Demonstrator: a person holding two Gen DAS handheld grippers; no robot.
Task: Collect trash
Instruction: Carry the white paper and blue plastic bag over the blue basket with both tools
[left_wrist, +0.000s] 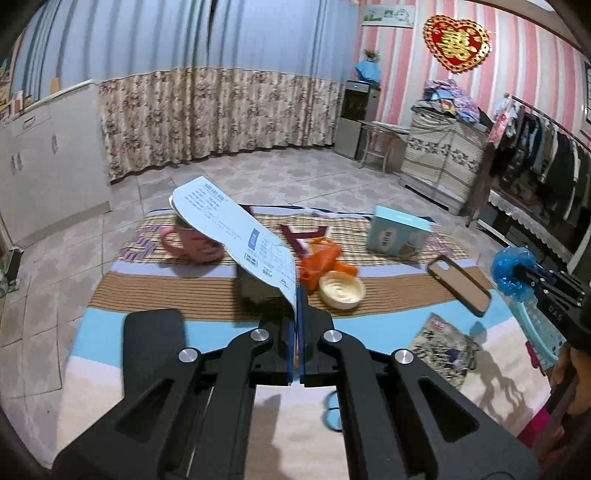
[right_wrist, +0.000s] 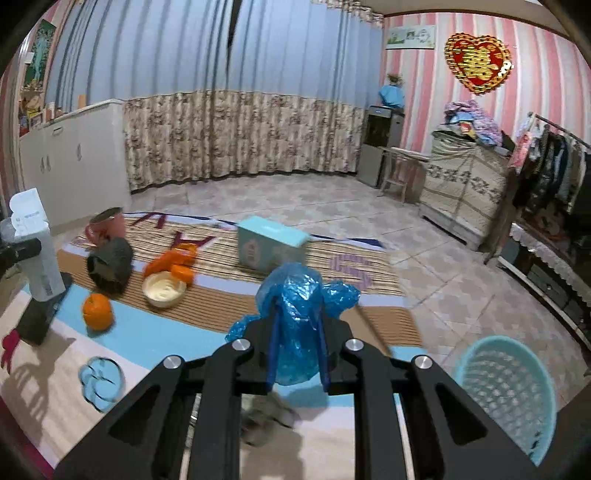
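Note:
My left gripper (left_wrist: 297, 295) is shut on a white printed paper sheet (left_wrist: 236, 236) and holds it up over the mat; the sheet also shows at the left of the right wrist view (right_wrist: 35, 243). My right gripper (right_wrist: 297, 325) is shut on a crumpled blue plastic bag (right_wrist: 295, 314), held above the mat; the bag shows at the right edge of the left wrist view (left_wrist: 511, 269). A light blue mesh basket (right_wrist: 506, 391) stands on the floor at the lower right of my right gripper.
On the striped mat (right_wrist: 207, 325) lie a pink mug (left_wrist: 192, 243), an orange peel (left_wrist: 321, 262), a cream bowl (right_wrist: 164, 290), an orange (right_wrist: 97, 312), a teal box (right_wrist: 269, 247), a phone case (left_wrist: 460, 284), a dark crumpled wad (right_wrist: 110, 264) and a printed wrapper (left_wrist: 443, 343).

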